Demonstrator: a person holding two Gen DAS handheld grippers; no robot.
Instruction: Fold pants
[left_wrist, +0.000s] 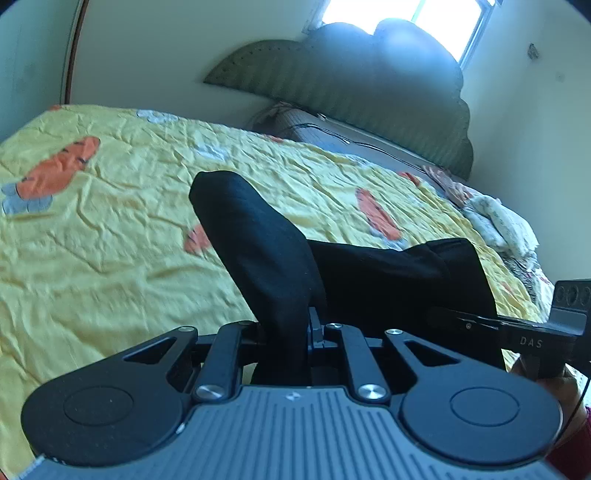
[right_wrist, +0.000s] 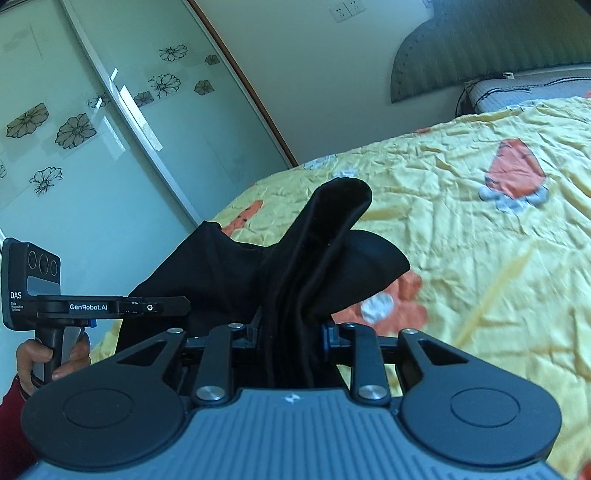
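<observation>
The black pants (left_wrist: 258, 240) hang between my two grippers above the yellow bedspread (left_wrist: 92, 240). My left gripper (left_wrist: 286, 332) is shut on one end of the pants; a flap of cloth stands up out of its jaws. My right gripper (right_wrist: 293, 332) is shut on the other end of the pants (right_wrist: 314, 258), with several layers of cloth bunched between its jaws. Each gripper shows in the other's view: the right one at the right edge (left_wrist: 517, 328), the left one at the left edge (right_wrist: 110, 306). The fingertips are hidden by cloth.
The bed has a yellow quilt with orange carrot prints (right_wrist: 480, 221). A padded green headboard (left_wrist: 332, 81) and a pillow (left_wrist: 332, 136) lie at the far end. A crumpled white cloth (left_wrist: 498, 221) lies at the right. A glass wardrobe door with flower prints (right_wrist: 92, 129) stands beside the bed.
</observation>
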